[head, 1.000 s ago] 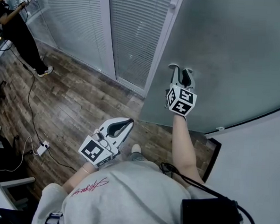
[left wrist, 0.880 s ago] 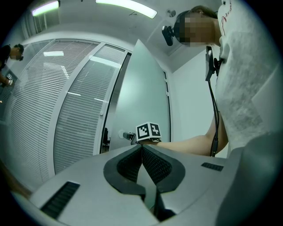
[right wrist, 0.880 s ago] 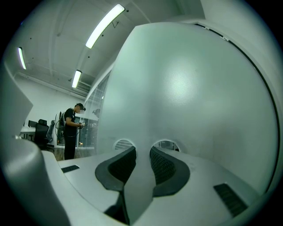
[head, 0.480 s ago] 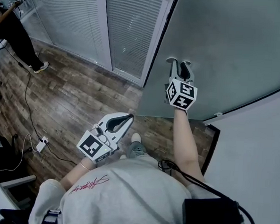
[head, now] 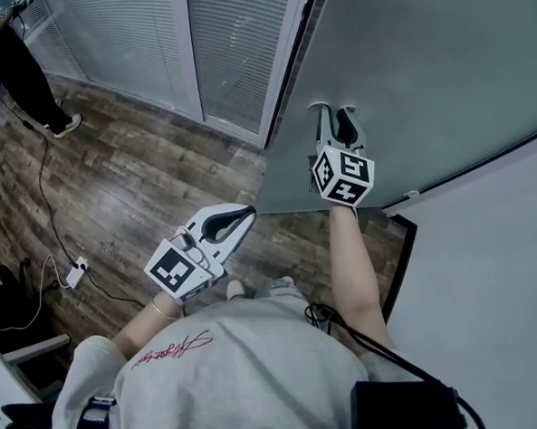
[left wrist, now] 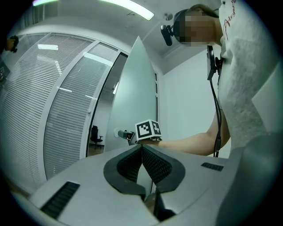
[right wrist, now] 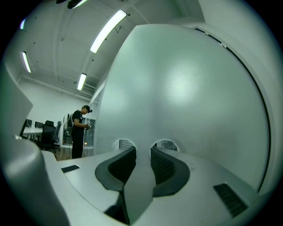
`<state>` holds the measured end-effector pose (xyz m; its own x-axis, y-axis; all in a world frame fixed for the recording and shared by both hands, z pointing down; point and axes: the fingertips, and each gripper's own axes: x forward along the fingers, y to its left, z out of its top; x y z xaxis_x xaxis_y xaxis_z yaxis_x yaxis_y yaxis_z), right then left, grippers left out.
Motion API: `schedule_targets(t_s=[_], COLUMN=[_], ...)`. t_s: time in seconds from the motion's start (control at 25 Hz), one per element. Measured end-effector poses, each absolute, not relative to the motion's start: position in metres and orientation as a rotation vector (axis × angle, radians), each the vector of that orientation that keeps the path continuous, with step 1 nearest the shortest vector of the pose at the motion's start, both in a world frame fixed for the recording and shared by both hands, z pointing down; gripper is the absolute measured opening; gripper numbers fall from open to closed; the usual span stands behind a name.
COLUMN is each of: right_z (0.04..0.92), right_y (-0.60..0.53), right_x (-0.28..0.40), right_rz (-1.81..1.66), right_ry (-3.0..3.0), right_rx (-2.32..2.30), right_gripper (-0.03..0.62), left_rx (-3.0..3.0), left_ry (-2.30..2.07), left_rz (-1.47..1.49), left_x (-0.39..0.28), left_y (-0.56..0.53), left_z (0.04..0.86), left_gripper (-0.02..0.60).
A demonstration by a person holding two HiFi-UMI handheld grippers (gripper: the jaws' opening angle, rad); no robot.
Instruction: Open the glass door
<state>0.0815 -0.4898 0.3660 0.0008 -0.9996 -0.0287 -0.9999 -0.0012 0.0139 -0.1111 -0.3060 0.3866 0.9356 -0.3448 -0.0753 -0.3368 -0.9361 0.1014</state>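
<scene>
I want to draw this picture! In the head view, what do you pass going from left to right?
standing person in black → power strip on the floor → left gripper → right gripper → white wall

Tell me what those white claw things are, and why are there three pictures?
Those are grippers, hand-held pincers with two jaws; a person holds one in each hand. The cubes with black squares belong to them. One picture comes from a camera on the person's head, looking down. The other two come from cameras riding on each gripper. The left gripper has its jaws shut and holds nothing. The right gripper has its jaws apart, with its tips right at the frosted glass door, gripping nothing I can see. Below is a wooden floor, and another person stands farther off.
</scene>
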Motion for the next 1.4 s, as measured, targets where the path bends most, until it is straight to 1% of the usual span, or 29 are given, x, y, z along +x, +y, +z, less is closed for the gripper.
schedule_targets(t_s=[0.72,1.4], right_z=[0.365,0.362], right_y=[-0.406,-0.313], right_x=[0.07,0.068], right_rz=[0.03,0.022], right_ry=[2.345,2.432], right_rx=[-2.091,-1.996], right_gripper=[0.112,0.112], left_rx=[3.014,3.017], left_ry=[-0.529,-0.64], left_rz=[-0.121,-0.189], left_x=[-0.074,-0.048], left_y=[-0.234,-0.145], left_z=[0.385,0.365], left_gripper=[0.017,0.017])
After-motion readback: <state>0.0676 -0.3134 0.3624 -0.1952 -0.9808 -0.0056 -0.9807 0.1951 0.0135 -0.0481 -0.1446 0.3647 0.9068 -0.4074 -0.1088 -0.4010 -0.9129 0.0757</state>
